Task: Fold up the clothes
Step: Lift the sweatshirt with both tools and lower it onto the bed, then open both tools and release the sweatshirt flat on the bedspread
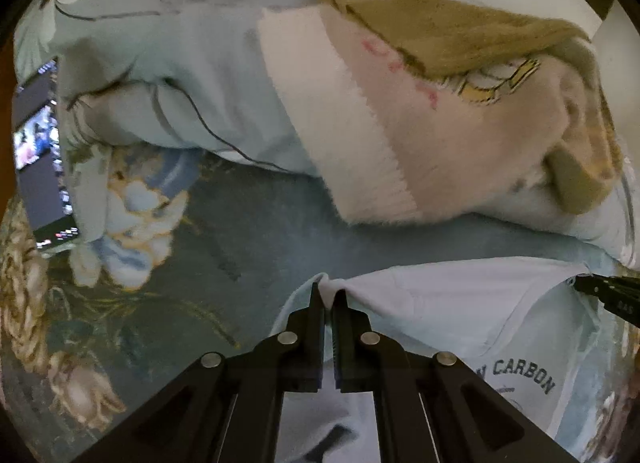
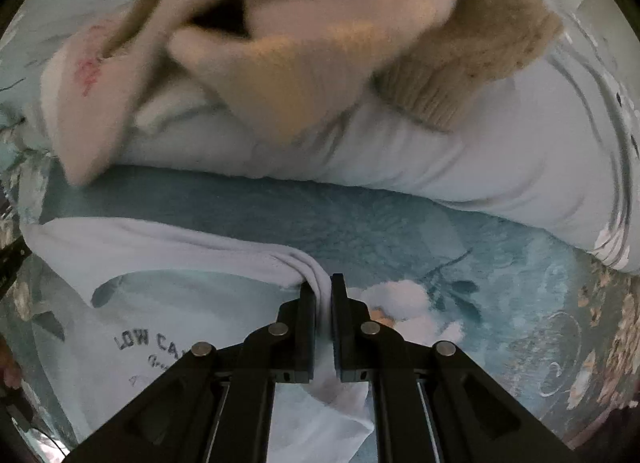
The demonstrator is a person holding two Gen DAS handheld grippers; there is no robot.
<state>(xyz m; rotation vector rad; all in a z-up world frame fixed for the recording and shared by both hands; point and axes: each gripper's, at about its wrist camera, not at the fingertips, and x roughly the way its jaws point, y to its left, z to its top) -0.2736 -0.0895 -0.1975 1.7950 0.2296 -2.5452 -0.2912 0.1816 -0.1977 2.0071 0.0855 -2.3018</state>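
A white T-shirt with dark "LOW CARBON" lettering lies on a teal floral bedspread. My left gripper is shut on the shirt's edge at one end. My right gripper is shut on a bunched fold of the same T-shirt at the other end. The right gripper's tip shows at the far right of the left wrist view. The shirt hangs stretched between both grippers just over the bedspread.
Beyond the shirt lies a pale blue quilt roll with a pink and tan fuzzy sweater heaped on it, which also shows in the right wrist view. A lit phone or tablet screen sits at the left.
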